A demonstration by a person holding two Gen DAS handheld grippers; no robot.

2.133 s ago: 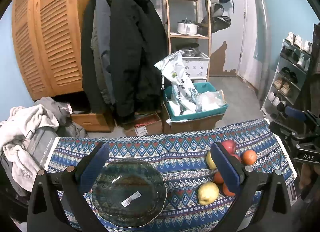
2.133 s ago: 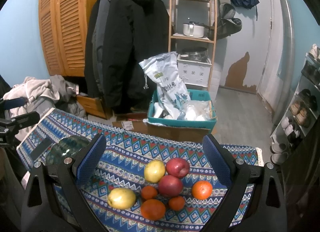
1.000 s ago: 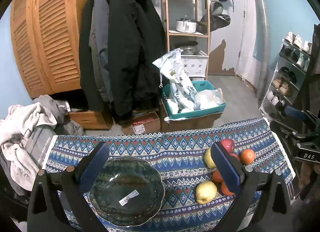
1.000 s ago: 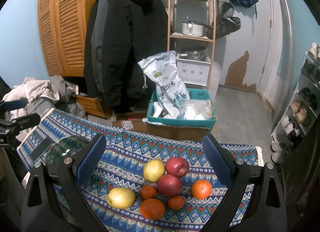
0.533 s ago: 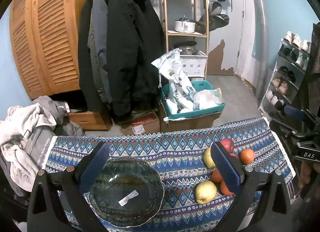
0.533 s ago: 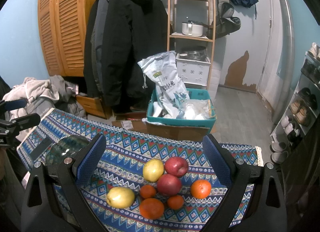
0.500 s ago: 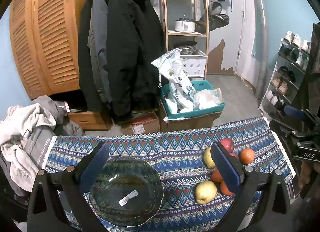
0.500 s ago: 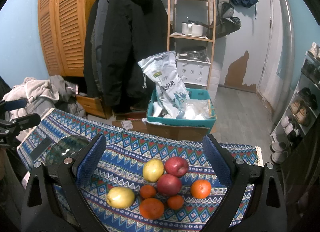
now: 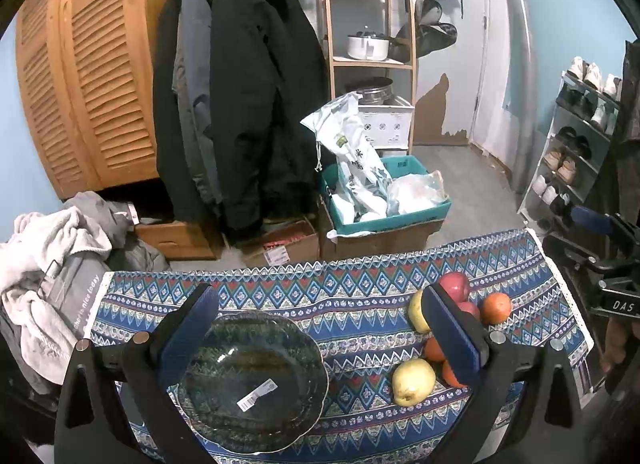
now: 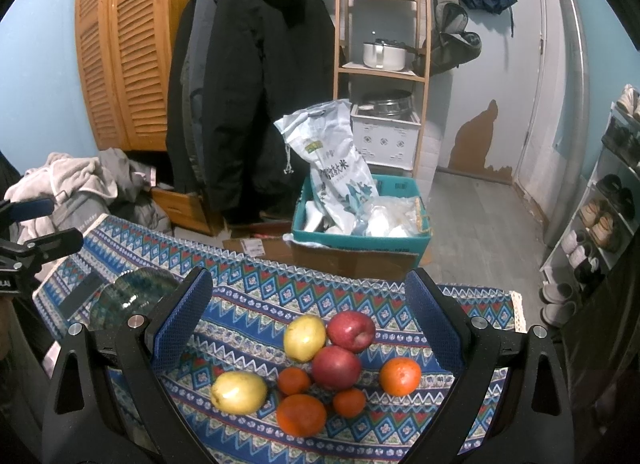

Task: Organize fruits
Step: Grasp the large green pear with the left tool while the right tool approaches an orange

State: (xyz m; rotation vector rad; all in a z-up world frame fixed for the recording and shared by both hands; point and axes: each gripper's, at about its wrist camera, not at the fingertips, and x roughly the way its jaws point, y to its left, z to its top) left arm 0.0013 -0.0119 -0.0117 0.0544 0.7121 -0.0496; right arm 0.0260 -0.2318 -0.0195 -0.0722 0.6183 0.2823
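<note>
A dark green glass bowl [image 9: 252, 380] sits empty on the patterned tablecloth [image 9: 320, 296], below my open left gripper [image 9: 320, 328]. It also shows at the left of the right wrist view [image 10: 128, 296]. A cluster of fruit lies under my open right gripper [image 10: 308, 328]: two red apples [image 10: 352, 330] [image 10: 336, 366], two yellow apples [image 10: 304, 336] [image 10: 239, 386] and several oranges [image 10: 400, 376] [image 10: 301, 414]. The same fruit shows at the right of the left wrist view [image 9: 414, 380], partly hidden by my right finger [image 9: 452, 340]. Both grippers are empty and above the table.
Beyond the table's far edge stand a teal box with bags [image 10: 360, 220], dark coats [image 10: 248, 96], a wooden shelf [image 10: 380, 64] and a louvred wardrobe [image 10: 116, 44]. Clothes are piled at the left [image 9: 44, 264]. A shoe rack [image 10: 612, 200] stands at the right.
Both views have shifted only slightly; the grippers stay open and nothing on the table has moved.
</note>
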